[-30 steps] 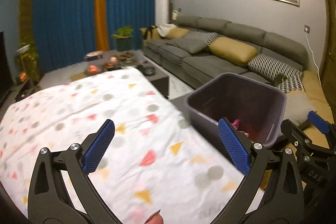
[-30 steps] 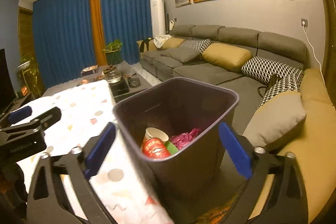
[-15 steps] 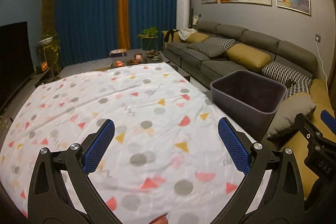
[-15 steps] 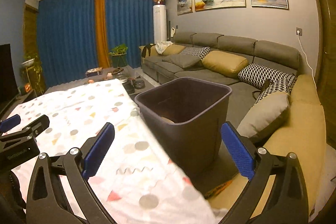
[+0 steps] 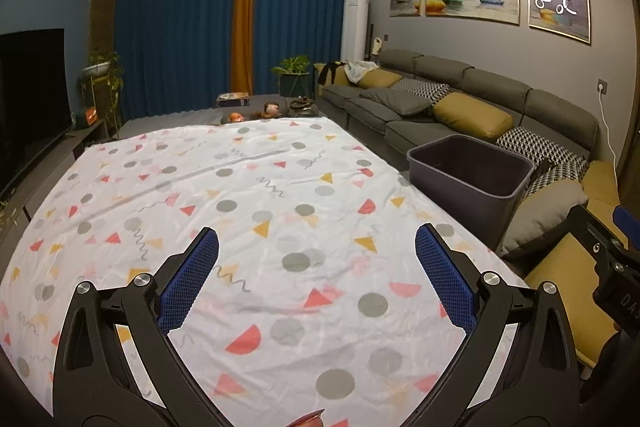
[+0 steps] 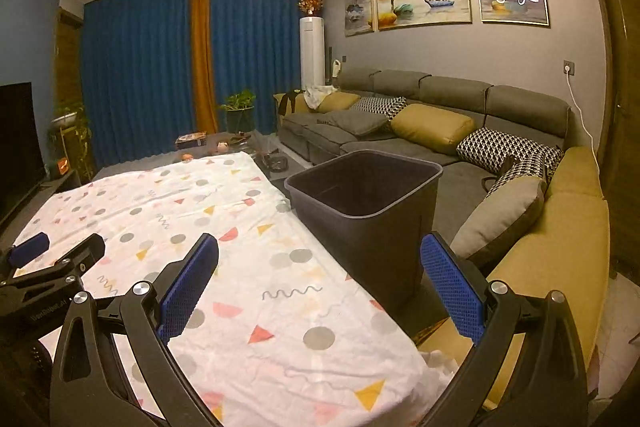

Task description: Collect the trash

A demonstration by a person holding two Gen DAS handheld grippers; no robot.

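A dark grey trash bin (image 5: pixel 472 167) stands on the floor off the table's right edge; in the right wrist view the bin (image 6: pixel 372 223) shows only its rim and dark inside, so its contents are hidden. My left gripper (image 5: pixel 318 279) is open and empty above the near part of the patterned tablecloth (image 5: pixel 240 211). My right gripper (image 6: pixel 320 287) is open and empty, held above the cloth's right edge (image 6: pixel 248 259), short of the bin. I see no loose trash on the cloth.
A grey sofa with yellow and patterned cushions (image 6: pixel 432 131) runs along the right wall, close behind the bin. A low coffee table with small items (image 5: pixel 264 107) sits beyond the table. A TV (image 5: pixel 28 95) stands at the left.
Both grippers have pulled back and up from the bin. The bin now looks smaller and farther, and its contents have dropped out of sight. Both grippers stayed open.
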